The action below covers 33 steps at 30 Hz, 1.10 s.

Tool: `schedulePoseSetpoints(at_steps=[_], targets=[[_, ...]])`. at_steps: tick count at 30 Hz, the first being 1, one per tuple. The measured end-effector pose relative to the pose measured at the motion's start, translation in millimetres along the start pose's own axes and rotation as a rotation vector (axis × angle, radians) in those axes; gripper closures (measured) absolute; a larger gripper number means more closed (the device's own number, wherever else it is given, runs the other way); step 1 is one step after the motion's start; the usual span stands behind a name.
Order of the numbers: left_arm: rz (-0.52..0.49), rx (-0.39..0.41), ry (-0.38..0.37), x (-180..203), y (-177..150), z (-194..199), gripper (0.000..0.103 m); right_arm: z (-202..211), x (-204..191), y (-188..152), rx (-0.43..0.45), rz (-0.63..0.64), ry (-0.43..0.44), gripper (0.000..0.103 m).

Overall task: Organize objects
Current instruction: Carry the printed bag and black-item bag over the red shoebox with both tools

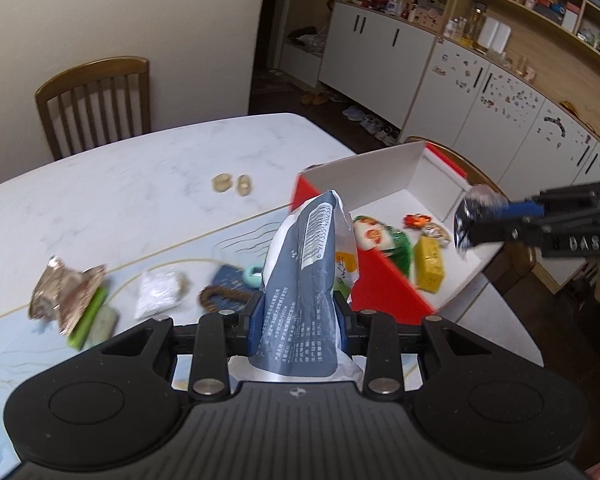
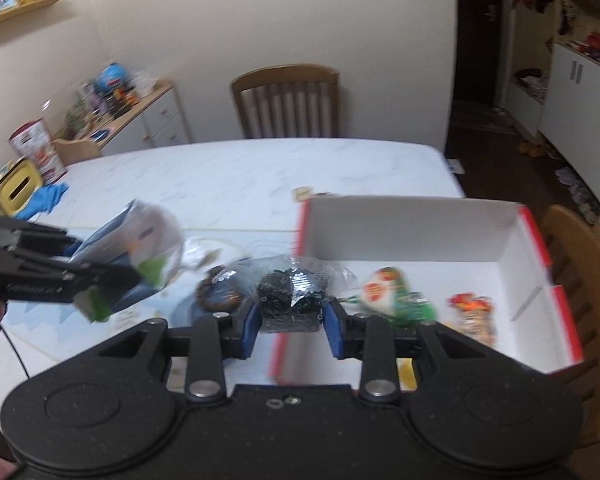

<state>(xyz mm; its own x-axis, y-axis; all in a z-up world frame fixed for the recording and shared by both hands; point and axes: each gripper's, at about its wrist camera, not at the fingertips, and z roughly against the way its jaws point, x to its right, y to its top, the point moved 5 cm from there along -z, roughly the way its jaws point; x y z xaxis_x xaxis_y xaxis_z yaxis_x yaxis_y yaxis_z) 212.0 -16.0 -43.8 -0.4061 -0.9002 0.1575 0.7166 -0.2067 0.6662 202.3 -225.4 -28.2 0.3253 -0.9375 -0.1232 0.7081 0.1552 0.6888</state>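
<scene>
Left claw (image 1: 300, 320): clamped on a grey-blue packet (image 1: 300, 276) that stands upright between the blue pads, lifted clear of the tabletop (image 1: 140, 176).
Right claw (image 2: 290, 320): clamped on a clear bag of small black parts (image 2: 290, 288), held at the near-left corner of the box.
Loose items near the left claw: crumpled foil wrapper (image 1: 66, 292), white pouch (image 1: 158, 290), brown bead bracelet (image 1: 220, 298).
Box (image 2: 400, 232): red outside, white inside, open; inside lie a yellow packet (image 1: 430, 266) and a green-and-white snack pack (image 2: 384, 290).
Beyond: two small tan pieces (image 1: 232, 185) on bare marble; a wooden chair (image 1: 94, 104) at the far edge.
</scene>
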Motion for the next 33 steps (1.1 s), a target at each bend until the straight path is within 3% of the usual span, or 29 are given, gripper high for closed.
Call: schedulePoseSetpoints(at_steps=[7, 17, 26, 33], targets=[[-0.047, -0.014, -0.013, 46.2, 15.9, -24.6, 0.07, 6.8, 60.3, 0.6, 0.001, -0.031, -0.06, 0.07], [-0.108, -0.035, -0.012, 103.6, 41.7, -64.3, 0.07, -1.8, 120.5, 2.9, -0.018, -0.041, -0.069, 0.07], [-0.156, -0.114, 0.024, 139.6, 51.8, -112.5, 0.07, -31.3, 139.7, 15.5, -0.055, -0.001, -0.041, 0.07], [-0.155, -0.187, 0.08, 145.6, 46.7, -151.6, 0.07, -65.5, 155.0, 24.9, -0.104, -0.022, -0.02, 0.07]])
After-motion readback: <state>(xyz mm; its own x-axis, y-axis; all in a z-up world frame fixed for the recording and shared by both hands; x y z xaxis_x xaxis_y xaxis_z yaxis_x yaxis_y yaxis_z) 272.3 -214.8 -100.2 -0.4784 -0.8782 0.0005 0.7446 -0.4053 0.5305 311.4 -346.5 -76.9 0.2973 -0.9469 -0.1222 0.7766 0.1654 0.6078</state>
